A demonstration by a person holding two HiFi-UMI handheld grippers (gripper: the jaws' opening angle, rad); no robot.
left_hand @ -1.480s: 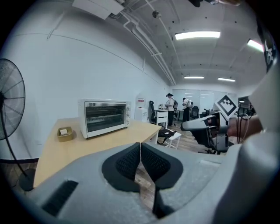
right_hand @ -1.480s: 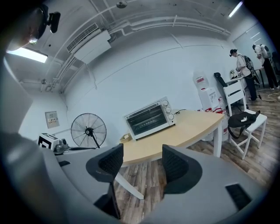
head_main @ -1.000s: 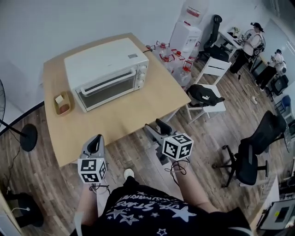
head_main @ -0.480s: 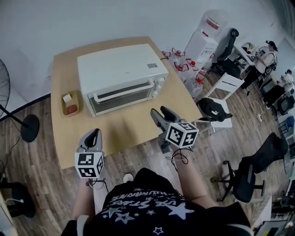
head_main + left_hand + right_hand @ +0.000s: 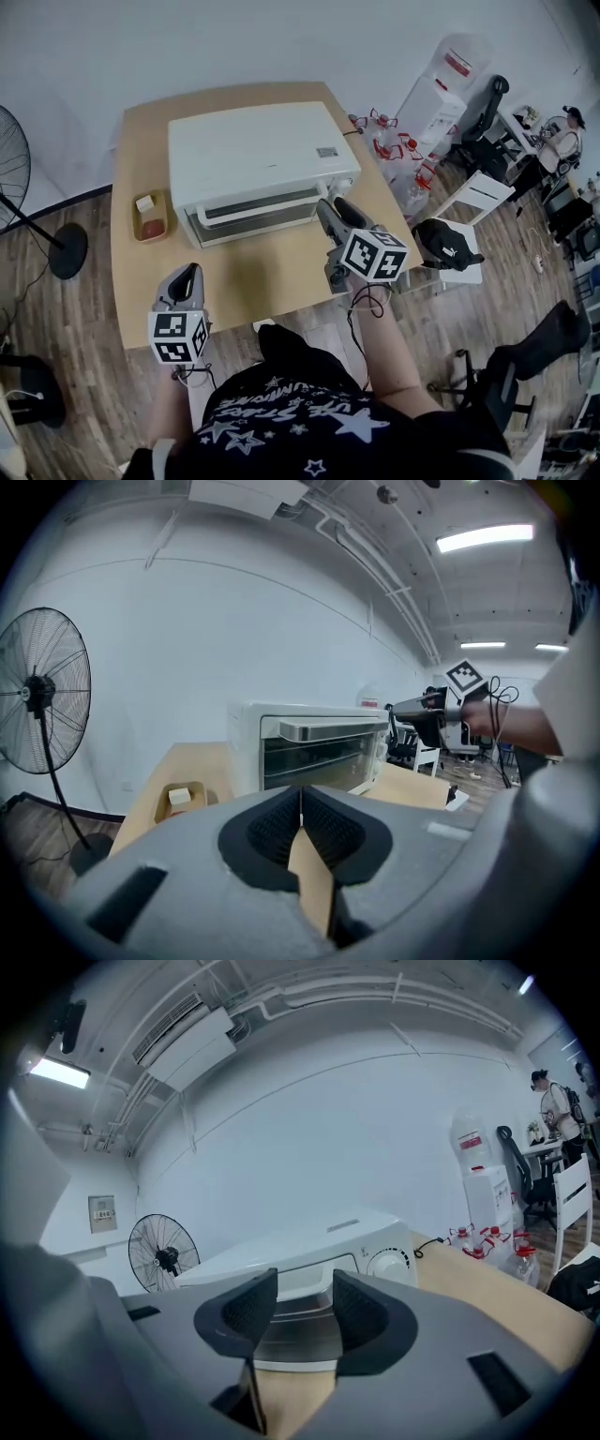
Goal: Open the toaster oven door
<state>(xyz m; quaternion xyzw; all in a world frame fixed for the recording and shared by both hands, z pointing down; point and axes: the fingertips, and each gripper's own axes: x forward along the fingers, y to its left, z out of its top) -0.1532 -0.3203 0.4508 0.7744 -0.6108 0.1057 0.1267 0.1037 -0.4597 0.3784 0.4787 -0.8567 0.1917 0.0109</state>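
Observation:
A white toaster oven [image 5: 258,155] stands on the tan table [image 5: 272,281] with its glass door shut and the bar handle [image 5: 261,200] across the top of the door. My right gripper [image 5: 330,214] hovers just in front of the oven's right end, near the handle. Its jaws are closing with nothing between them. In the right gripper view the oven [image 5: 323,1246] fills the gap ahead of the gripper [image 5: 305,1305]. My left gripper [image 5: 187,274] hangs at the table's front edge, shut and empty, and faces the oven [image 5: 309,747] from a distance.
A small wooden tray [image 5: 150,217] with two small items lies left of the oven. A floor fan [image 5: 21,178] stands to the left. On the right are a water dispenser [image 5: 448,82], bottles, a white chair with a black bag [image 5: 448,246] and office chairs.
The right gripper has moved forward over the table, close to the oven's right front, and its jaws have narrowed. The left gripper stays by the front edge. The view has shifted nearer the table.

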